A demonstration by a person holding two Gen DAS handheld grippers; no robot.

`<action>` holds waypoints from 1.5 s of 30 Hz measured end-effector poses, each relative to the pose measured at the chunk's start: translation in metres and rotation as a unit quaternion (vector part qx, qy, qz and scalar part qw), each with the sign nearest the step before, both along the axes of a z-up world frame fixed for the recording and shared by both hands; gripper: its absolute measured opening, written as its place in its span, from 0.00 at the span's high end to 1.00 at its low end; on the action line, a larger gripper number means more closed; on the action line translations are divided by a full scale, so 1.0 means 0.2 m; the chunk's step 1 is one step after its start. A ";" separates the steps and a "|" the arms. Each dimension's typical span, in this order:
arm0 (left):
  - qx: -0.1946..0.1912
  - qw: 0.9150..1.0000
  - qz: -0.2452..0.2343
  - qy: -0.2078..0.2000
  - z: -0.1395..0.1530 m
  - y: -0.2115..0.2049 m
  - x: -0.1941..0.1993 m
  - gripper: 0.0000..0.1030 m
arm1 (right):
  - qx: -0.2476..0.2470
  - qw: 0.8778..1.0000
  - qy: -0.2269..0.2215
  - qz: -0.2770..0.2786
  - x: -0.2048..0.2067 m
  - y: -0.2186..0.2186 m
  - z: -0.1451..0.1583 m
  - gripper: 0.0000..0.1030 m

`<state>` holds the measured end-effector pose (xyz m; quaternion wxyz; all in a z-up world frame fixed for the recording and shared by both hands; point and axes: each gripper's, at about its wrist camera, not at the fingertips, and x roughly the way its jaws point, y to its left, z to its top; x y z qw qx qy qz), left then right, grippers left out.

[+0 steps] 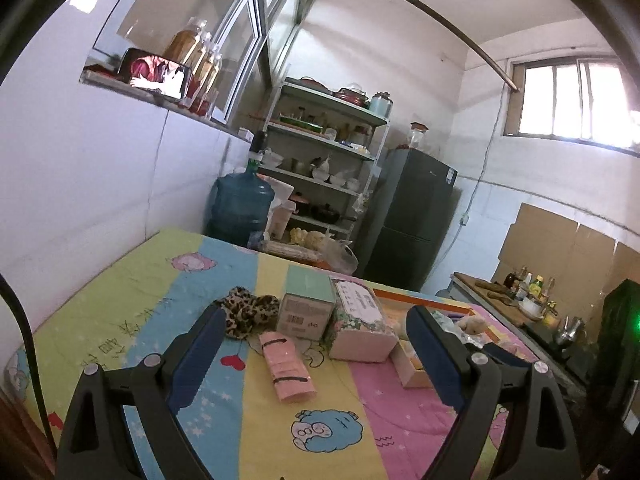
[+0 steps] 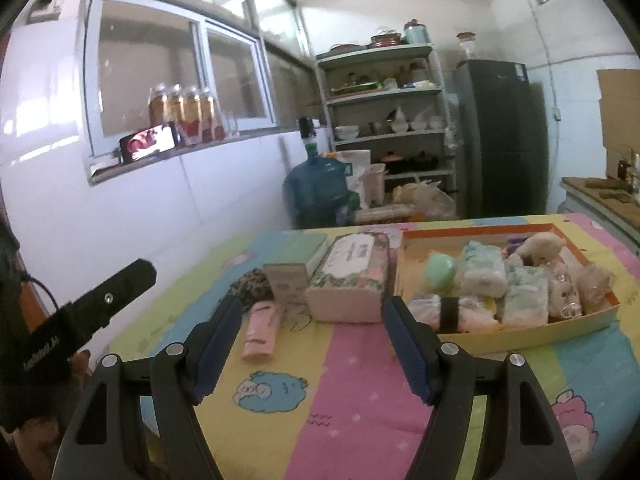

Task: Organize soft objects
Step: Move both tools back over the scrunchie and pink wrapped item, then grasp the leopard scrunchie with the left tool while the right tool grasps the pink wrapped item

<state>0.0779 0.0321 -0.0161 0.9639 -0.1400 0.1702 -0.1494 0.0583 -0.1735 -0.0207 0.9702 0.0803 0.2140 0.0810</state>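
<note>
Tablecloth (image 2: 360, 360) bare before spread tongs (image 2: 312, 308).

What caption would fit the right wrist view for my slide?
Open right gripper above striped cloth, facing pink pouch, tissue pack and tray of soft items.

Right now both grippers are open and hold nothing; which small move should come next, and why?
Probably bring the left gripper forward and down onto the pink pack. It lies loose on the cloth right between that gripper's open fingers, nearer than the leopard scrunchie, while the orange tray already holds other soft things. The right gripper is open too but sits farther from it.
</note>
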 end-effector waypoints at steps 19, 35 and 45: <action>0.039 0.998 0.043 0.013 -0.05 0.13 0.04 0.11 | 0.001 0.999 0.025 0.026 0.05 0.09 -0.12 0.27; 0.084 0.994 0.005 0.075 -0.13 0.27 0.32 0.11 | 0.017 0.982 0.170 0.076 0.58 0.31 -0.38 0.27; 0.166 0.962 -0.166 0.136 -0.22 0.18 0.70 0.11 | -0.034 0.976 0.205 0.063 0.83 0.46 -0.47 0.28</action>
